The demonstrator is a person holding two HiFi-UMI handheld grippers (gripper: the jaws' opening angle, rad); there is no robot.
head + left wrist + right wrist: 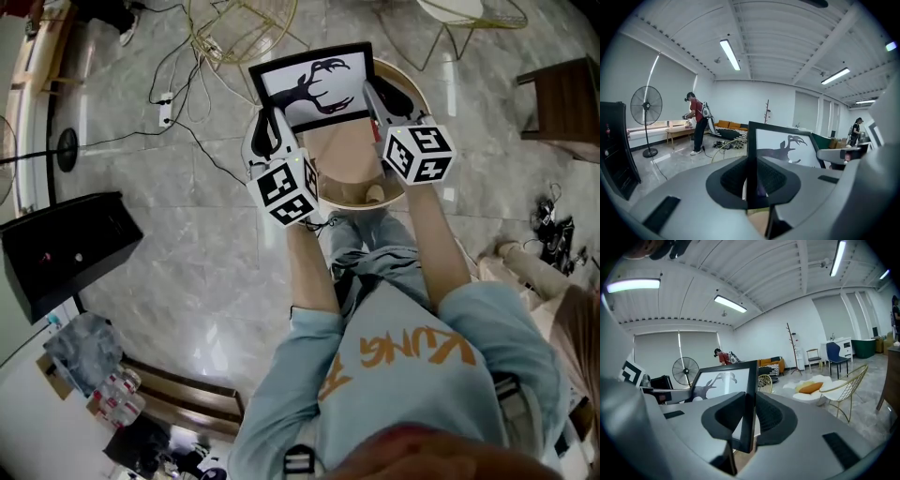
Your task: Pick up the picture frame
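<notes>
Head view: picture frame [312, 84], black-edged with a dark antlered silhouette on white, held in the air above a round wooden table [412, 86] on a grey marble floor. Gripped on its left edge by the left gripper [270, 127] and on its right edge by the right gripper [382, 101], with both marker cubes nearer the body and forearms stretched out from a pale blue shirt. Gold wire chair [246, 28] and loose cables [178, 103] on the far floor, black cabinet [66, 248] at left. Left gripper view: jaws closed on the frame's left edge, dark pads pressed against both faces, silhouette print running off to the right. Beyond, a standing fan [646, 107] at far left, a person in a red top [697, 123] beside a low bench, an orange sofa [731, 125] against the far wall, strip lights overhead. Right gripper view: jaws clamped on the frame's right edge near its lower corner, print stretching away to the left. At right, a wire armchair [846, 385] close by, a coat stand [791, 345] and a blue chair [836, 355] farther off.
</notes>
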